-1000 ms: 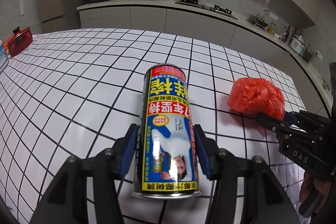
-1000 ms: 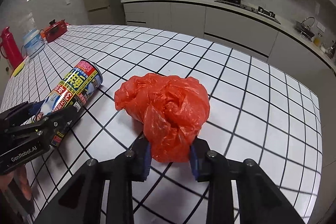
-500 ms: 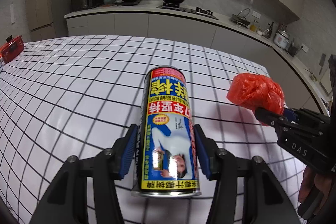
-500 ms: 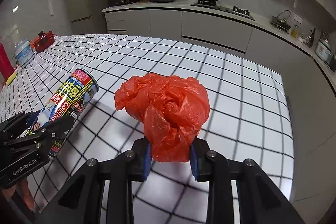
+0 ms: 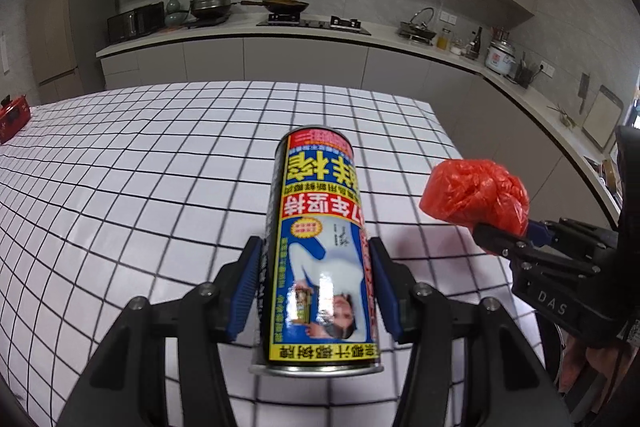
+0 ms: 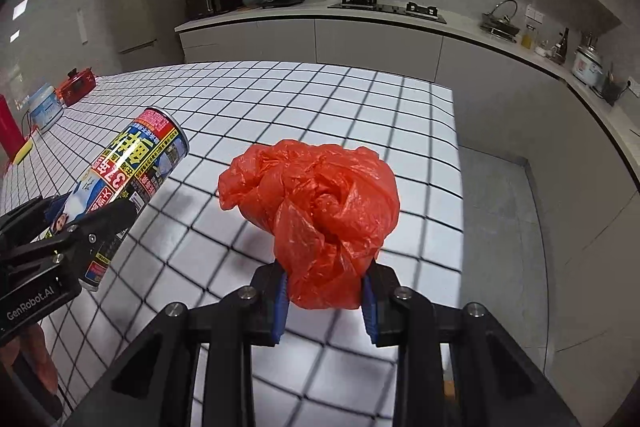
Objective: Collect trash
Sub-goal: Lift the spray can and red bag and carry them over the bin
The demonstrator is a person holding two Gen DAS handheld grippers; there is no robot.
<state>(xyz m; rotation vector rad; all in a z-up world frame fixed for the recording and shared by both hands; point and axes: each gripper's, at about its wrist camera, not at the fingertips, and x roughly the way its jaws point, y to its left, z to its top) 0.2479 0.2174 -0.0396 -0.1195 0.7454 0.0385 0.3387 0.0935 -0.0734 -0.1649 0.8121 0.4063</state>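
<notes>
A tall drink can (image 5: 320, 247) with a yellow, red and blue label is clamped between the blue pads of my left gripper (image 5: 316, 291), held clear above the checked table (image 5: 160, 155). My right gripper (image 6: 325, 297) is shut on a crumpled red plastic bag (image 6: 316, 203), also lifted off the table. In the right wrist view the can (image 6: 132, 179) and the left gripper (image 6: 80, 227) sit at the left. The left wrist view shows the bag (image 5: 476, 197) and the right gripper (image 5: 508, 233) at the right.
The table's far right edge (image 6: 454, 131) drops to grey floor (image 6: 500, 227). A kitchen counter (image 5: 360, 39) with a hob, pans and a rice cooker runs along the back and right. A red box (image 6: 78, 85), a white tub (image 6: 44, 107) and a red flask (image 6: 10, 131) stand at the table's left end.
Both grippers have travelled together toward the table's far right end with their loads, rising a little. The counter and floor beyond the edge now fill more of each view.
</notes>
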